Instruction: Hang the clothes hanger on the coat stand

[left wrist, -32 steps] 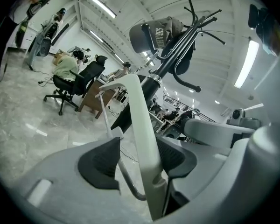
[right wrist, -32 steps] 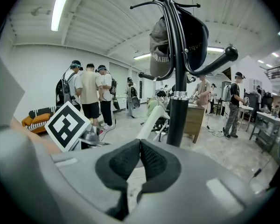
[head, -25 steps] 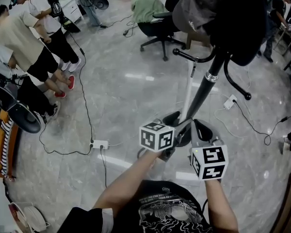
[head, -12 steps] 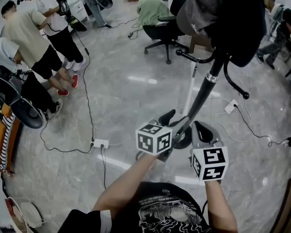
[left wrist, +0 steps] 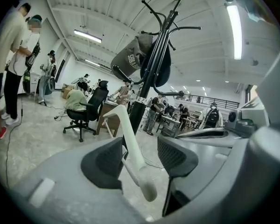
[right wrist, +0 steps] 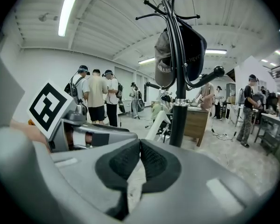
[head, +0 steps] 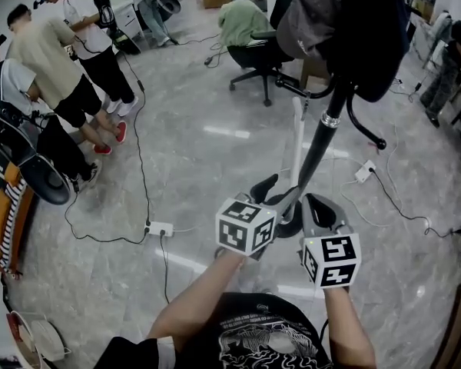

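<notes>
A white clothes hanger (head: pixel 296 146) stands nearly upright right beside the black coat stand pole (head: pixel 320 146). My right gripper (head: pixel 316 206) is shut on its lower part. My left gripper (head: pixel 275 198) is open. In the left gripper view (left wrist: pixel 140 160) one hanger arm (left wrist: pixel 128 139) slants down between the wide-apart jaws, its rounded end hanging free. From the right gripper view (right wrist: pixel 140 148) the pads meet, and the hanger (right wrist: pixel 156 122) rises just beyond them, next to the pole (right wrist: pixel 177 120). A grey cap (head: pixel 311 14) and a dark garment (head: pixel 376 29) hang on the stand's upper hooks.
The stand's round base (head: pixel 290 223) lies just past my grippers. An office chair (head: pixel 257 48) draped with a green garment (head: pixel 242 14) stands behind it. Three people (head: pixel 46 52) stand at the left. Power strips (head: pixel 159 227) and cables cross the floor.
Almost nothing: both grippers and the hanger keep their places by the pole, and the head view has shifted a little.
</notes>
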The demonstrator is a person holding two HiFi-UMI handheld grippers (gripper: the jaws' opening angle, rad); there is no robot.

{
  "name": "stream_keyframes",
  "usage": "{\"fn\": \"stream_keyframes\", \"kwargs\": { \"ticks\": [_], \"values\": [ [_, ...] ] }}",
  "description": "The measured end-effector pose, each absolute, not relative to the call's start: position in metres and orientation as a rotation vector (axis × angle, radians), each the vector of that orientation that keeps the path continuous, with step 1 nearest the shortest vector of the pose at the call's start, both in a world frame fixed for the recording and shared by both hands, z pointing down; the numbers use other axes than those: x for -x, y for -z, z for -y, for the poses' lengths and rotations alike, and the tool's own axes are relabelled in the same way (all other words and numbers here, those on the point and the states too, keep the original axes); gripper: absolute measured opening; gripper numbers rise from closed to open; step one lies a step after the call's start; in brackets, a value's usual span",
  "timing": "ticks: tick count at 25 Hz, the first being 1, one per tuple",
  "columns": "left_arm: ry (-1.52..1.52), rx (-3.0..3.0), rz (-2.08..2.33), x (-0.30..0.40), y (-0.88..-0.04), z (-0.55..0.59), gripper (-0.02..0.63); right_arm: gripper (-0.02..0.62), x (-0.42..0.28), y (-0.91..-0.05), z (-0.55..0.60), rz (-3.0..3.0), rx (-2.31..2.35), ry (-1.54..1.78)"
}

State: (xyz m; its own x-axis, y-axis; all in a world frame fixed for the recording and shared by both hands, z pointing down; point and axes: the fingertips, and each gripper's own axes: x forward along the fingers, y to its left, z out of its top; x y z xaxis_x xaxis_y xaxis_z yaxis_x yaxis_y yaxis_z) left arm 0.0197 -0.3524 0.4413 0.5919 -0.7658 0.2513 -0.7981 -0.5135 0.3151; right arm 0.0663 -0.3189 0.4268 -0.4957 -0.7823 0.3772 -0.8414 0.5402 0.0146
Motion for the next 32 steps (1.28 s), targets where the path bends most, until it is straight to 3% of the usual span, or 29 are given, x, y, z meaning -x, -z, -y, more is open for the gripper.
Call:
{"fn": "stream_keyframes", "kwargs": {
  "ticks": [12,18,21,23,32],
  "values": [
    [-0.205,-2.486,1.3,-0.037,-0.425,0.32,0.221,0.002,-0.077,-0.409,0.294,2.482,-1.339,-0.233],
    [-0.215,-2.509,1.331,-0.043,-0.414,0.306,0.153,0.002,-0.08,-0.399,0.282,2.514,-1.328,-0.238],
    [-0.222,-2.505,1.376,-0.042,-0.411,0.303,0.044,0.0,-0.081,-0.398,0.279,2.534,-1.315,-0.244],
    [-0.226,-2.505,1.388,-0.043,-0.411,0.302,0.006,0.0,-0.082,-0.398,0.278,2.543,-1.312,-0.242],
    [-0.267,-2.545,1.371,-0.047,-0.408,0.296,0.006,0.0,-0.082,-0.392,0.276,2.552,-1.34,-0.228]
  ]
}}
